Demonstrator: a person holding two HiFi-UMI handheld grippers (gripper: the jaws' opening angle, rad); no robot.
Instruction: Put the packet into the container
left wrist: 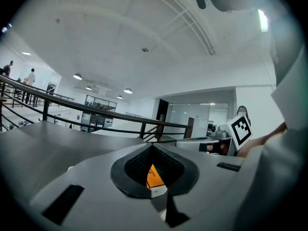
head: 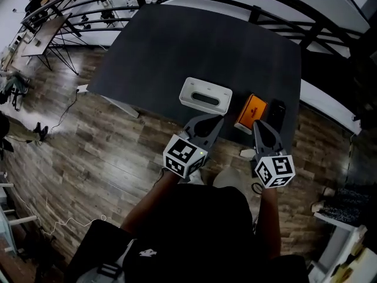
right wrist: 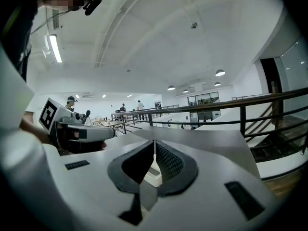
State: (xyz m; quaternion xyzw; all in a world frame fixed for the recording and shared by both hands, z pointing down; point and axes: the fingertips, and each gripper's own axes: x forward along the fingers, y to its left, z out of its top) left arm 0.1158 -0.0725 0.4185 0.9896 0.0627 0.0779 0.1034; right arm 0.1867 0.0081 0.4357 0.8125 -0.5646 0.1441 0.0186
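Observation:
An orange packet (head: 252, 111) lies flat near the front edge of the dark table (head: 177, 52). To its left stands a white rectangular container (head: 205, 94) with a dark slot in its top. Both grippers hover over the table's front edge, with nothing held. My left gripper (head: 215, 119) is shut just in front of the container. My right gripper (head: 257, 123) is shut just in front of the packet. In the left gripper view the closed jaw tips (left wrist: 153, 146) frame a sliver of the orange packet (left wrist: 154, 176). The right gripper (right wrist: 154, 143) frames a piece of the white container (right wrist: 155, 173).
A black flat object (head: 275, 112) lies right of the packet at the table's corner. A curved black railing (head: 235, 5) runs behind the table. Wooden floor (head: 106, 152) and loose cables lie to the left. People stand far off in the hall (right wrist: 139, 105).

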